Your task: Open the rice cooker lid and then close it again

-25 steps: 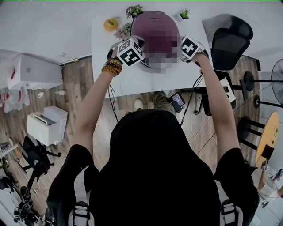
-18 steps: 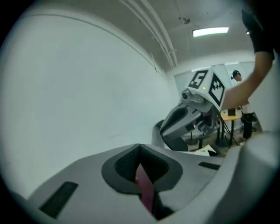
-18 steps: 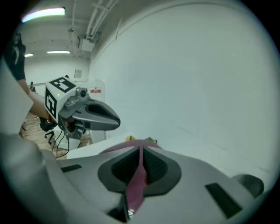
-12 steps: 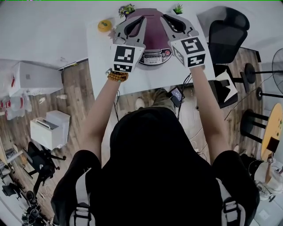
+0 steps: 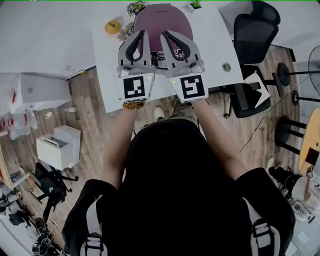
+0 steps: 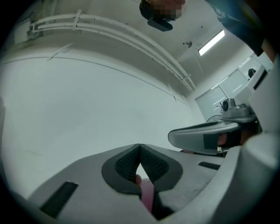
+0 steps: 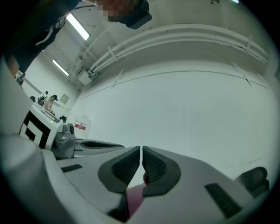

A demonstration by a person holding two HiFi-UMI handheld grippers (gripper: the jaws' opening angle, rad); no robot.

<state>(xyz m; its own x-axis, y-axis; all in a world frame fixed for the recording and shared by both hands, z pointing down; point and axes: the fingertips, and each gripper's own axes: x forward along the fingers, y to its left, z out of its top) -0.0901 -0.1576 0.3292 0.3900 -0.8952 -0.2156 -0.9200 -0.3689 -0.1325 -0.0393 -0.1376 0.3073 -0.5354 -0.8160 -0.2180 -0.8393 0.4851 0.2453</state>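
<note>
The purple rice cooker (image 5: 161, 22) stands at the far side of the white table (image 5: 220, 50) with its lid down. Both grippers are held up side by side in front of it, clear of it and pointing toward it. My left gripper (image 5: 140, 32) is shut with its pads together and nothing between them. My right gripper (image 5: 165, 33) is shut too, showing only a hairline slit and holding nothing. In the left gripper view the left gripper (image 6: 139, 145) faces a bare white wall, with a strip of purple cooker (image 6: 147, 194) below. The right gripper view shows the right gripper (image 7: 141, 148) the same way.
An orange object (image 5: 112, 26) and small potted plants (image 5: 135, 7) sit near the cooker. A black office chair (image 5: 255, 35) stands right of the table. On the wooden floor to the left is a white box (image 5: 57, 145). Cables hang under the table.
Both grippers have left the cooker's sides, risen, and come together in front of it. They have turned from pointing down to roughly level. The cooker's lid stays down.
</note>
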